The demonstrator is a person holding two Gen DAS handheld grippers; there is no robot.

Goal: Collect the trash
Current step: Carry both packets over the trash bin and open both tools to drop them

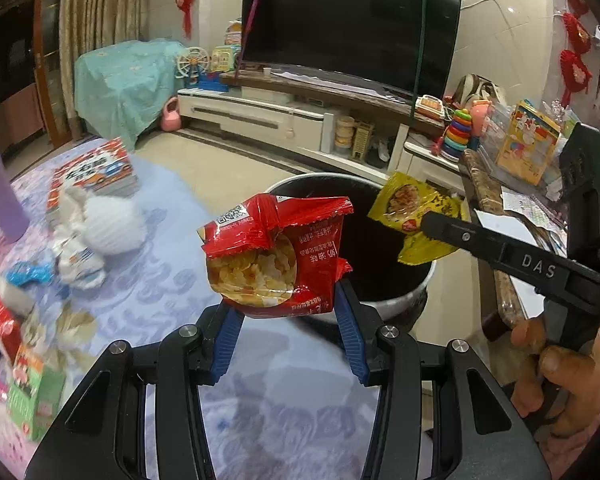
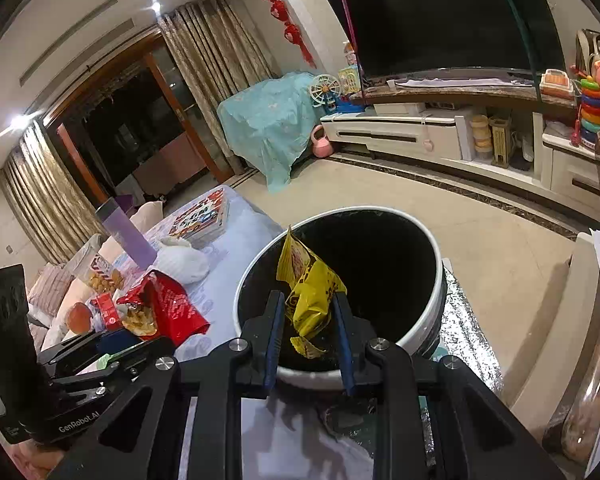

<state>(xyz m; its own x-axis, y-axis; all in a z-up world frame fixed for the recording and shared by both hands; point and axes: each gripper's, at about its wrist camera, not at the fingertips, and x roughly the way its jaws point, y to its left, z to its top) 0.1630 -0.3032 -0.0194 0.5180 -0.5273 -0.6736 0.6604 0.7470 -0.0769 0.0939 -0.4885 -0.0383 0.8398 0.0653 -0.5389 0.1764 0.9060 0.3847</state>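
My left gripper (image 1: 288, 300) is shut on a red snack wrapper (image 1: 272, 252) and holds it above the table edge, just short of the round black bin (image 1: 396, 292). My right gripper (image 2: 306, 312) is shut on a yellow snack wrapper (image 2: 306, 280) and holds it over the bin's open mouth (image 2: 380, 264). In the left wrist view the yellow wrapper (image 1: 416, 212) hangs from the right gripper's finger over the bin's right side. In the right wrist view the red wrapper (image 2: 168, 308) shows at the left, beside the bin.
The table with a purple patterned cloth (image 1: 172, 272) carries a white crumpled bag (image 1: 108, 220), a purple bottle (image 1: 0, 184), a book (image 1: 96, 172) and several cartons and wrappers (image 1: 24, 360). A marble counter (image 1: 496, 216) stands right of the bin. A TV stand (image 1: 300, 112) lies beyond.
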